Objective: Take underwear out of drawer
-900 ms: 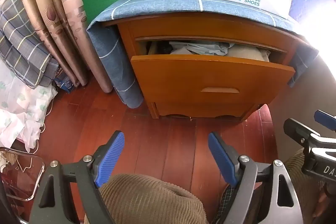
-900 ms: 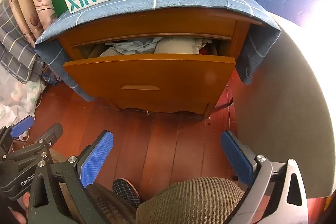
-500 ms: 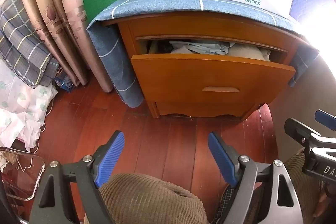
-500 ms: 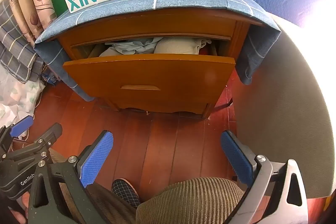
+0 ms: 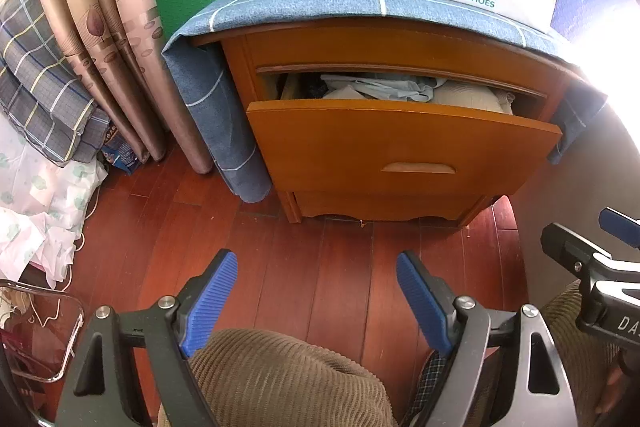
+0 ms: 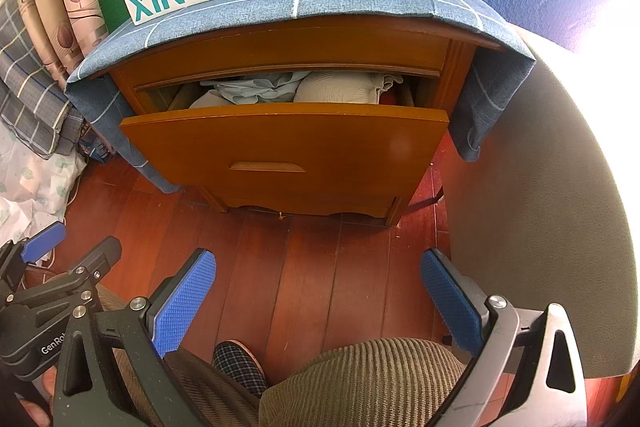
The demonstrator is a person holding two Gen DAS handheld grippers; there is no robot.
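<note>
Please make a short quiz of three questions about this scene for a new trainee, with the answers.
1. True or false: the drawer is fully closed.
2. Which cloth lies further right in the drawer: A) the light blue cloth or B) the beige cloth?
3. Fill in: the left gripper and right gripper both have jaws that are ____.

Key: 1 false, it is pulled partly out; 2 B; 3 open, both empty.

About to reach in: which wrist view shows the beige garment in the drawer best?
The right wrist view: the beige garment sits near centre, its rounded top clear above the drawer front. The left wrist view shows only a flatter strip of it beside window glare.
</note>
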